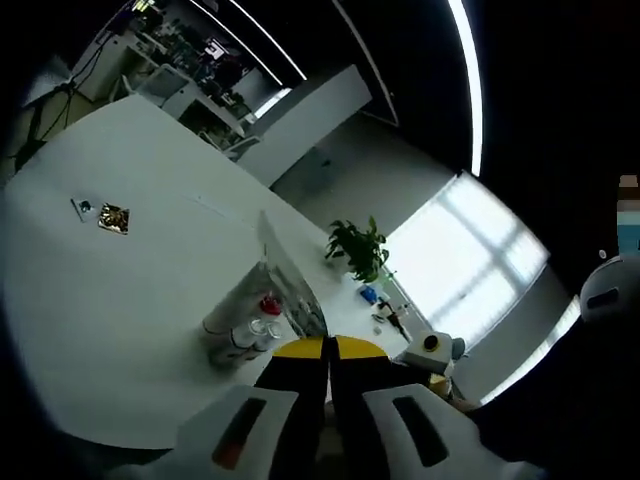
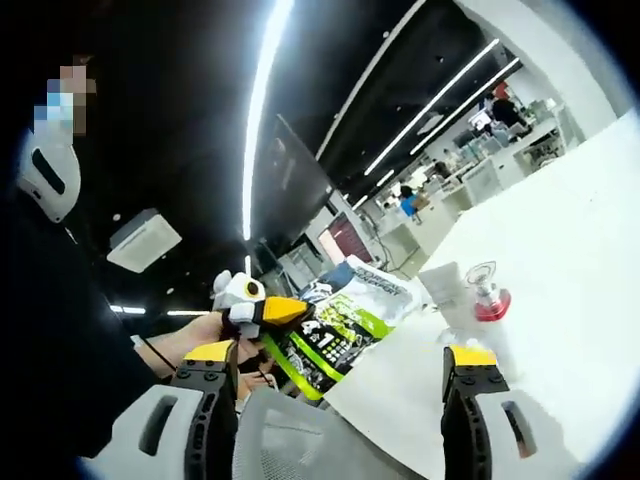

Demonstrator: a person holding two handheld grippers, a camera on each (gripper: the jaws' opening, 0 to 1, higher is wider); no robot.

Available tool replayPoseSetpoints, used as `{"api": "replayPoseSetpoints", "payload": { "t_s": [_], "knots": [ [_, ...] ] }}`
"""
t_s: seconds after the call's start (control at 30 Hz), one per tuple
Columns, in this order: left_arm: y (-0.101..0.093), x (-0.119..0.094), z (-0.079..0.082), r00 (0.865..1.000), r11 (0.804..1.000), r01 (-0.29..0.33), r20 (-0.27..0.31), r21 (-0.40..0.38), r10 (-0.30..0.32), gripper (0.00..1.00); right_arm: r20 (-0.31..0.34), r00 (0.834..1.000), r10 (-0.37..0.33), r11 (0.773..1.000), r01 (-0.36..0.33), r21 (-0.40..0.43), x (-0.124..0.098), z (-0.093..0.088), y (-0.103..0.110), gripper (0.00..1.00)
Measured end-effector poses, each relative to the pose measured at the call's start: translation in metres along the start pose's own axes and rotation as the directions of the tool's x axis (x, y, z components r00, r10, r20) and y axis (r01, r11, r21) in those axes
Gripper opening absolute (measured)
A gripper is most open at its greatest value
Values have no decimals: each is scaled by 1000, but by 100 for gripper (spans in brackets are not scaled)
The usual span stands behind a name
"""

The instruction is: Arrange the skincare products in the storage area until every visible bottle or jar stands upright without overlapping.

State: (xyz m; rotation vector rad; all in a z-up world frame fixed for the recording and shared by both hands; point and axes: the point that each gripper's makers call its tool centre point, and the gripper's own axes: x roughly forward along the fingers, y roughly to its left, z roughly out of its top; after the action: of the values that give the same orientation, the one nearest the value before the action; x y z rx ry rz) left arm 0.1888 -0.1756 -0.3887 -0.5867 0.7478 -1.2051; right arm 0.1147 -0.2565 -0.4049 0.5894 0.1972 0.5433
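Roughly mid-table, a cluster of skincare bottles (image 1: 245, 325) lies beside a clear upright panel (image 1: 290, 275) on the white table (image 1: 120, 300); one has a red cap. Nearer, the left gripper (image 1: 328, 352) has its yellow-tipped jaws pressed together, holding nothing. Meanwhile the right gripper (image 2: 340, 365) is spread wide, a red-collared pump bottle (image 2: 487, 290) just beyond, next to what may be a white tube (image 2: 447, 287).

A white worktop (image 1: 120, 300) carries a small gold foil packet (image 1: 113, 218) lying flat near a tiny card (image 1: 81, 208). A potted plant (image 1: 358, 248) stands near the bright window (image 1: 470, 250). A green printed pouch (image 2: 340, 325) lies at the worktop's edge. Light strips (image 2: 262, 90) cross the dark ceiling.
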Motion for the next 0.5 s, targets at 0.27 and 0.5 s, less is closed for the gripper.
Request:
{"api": "replayPoseSetpoints", "payload": {
  "t_s": [0.27,0.5],
  "knots": [
    [22,-4,-2,999,999,-53,0,-7,53,0,-18,998,-57,998,57,-3,-8,-4,-20,99],
    [48,0,-6,996,996,-87,-8,-31,87,0,-33,996,-83,996,83,-19,-8,-6,-26,99]
  ]
}}
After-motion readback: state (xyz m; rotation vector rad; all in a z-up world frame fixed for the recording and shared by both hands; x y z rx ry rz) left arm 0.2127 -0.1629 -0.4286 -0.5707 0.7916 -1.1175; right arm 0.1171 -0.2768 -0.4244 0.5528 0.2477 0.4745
